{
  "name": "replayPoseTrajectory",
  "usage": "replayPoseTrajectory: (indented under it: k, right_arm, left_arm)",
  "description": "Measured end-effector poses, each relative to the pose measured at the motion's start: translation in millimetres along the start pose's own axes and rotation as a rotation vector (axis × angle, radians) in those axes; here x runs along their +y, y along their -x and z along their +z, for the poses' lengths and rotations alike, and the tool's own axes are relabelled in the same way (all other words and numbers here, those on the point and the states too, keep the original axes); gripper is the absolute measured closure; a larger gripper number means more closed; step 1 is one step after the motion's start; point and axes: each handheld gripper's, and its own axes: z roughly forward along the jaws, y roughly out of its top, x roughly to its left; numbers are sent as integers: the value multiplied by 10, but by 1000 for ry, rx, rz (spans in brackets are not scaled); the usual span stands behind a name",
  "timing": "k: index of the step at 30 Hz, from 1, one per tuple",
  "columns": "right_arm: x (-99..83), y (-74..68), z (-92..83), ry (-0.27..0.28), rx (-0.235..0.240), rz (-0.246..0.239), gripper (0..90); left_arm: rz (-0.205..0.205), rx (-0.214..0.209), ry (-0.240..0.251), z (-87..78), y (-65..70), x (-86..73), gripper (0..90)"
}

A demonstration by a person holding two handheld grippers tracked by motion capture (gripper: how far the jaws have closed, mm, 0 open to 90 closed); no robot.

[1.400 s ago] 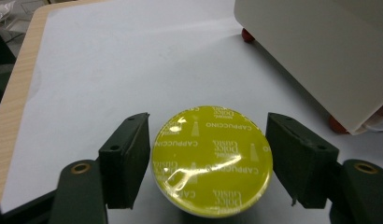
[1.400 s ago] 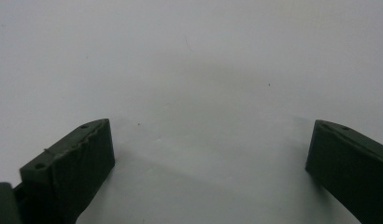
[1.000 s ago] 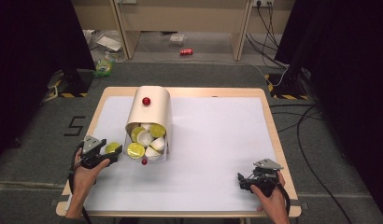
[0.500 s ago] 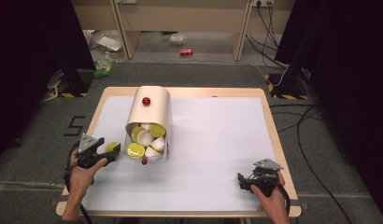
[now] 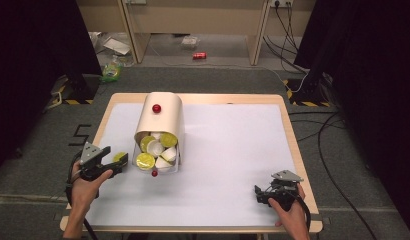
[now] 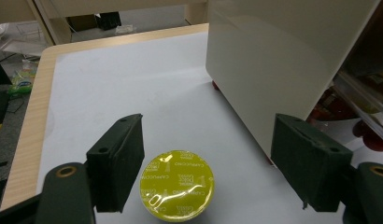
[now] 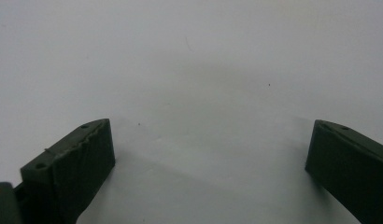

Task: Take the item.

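Where a wooden-edged table (image 5: 288,130) is covered by a white sheet (image 5: 233,150), a cream rounded container (image 5: 160,117) lies tipped on its side at the left-centre, a small red knob (image 5: 156,108) on its upper face and its open mouth facing the near edge. Yellow-lidded and white round capsules (image 5: 155,149) crowd that mouth. At the near left, a hand (image 5: 85,182) holds the left gripper (image 5: 124,161), its jaws spread wide with a single yellow foil-topped capsule (image 6: 176,185) standing on the sheet between them, just beside the inner face of the left jaw and well clear of the right one; the jaws are released, not grasping it. This capsule sits just left of the container's mouth, close to the cream wall. At the near right corner, another hand (image 5: 288,212) holds the right gripper (image 5: 258,192) low over bare white sheet, its jaws also parted wide and empty. Beyond the far edge, a red can (image 5: 199,55) lies on the grey floor (image 5: 218,75).
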Motion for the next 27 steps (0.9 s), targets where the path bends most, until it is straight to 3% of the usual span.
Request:
replayPoseTrajectory:
  k: [14, 27]
  right_arm:
    - [0, 3, 2, 0, 2, 1, 15]
    - [0, 3, 2, 0, 2, 1, 15]
  left_arm:
    - [-3, -6, 27, -74, 59, 49, 183]
    - [18, -19, 27, -189, 136, 42, 176]
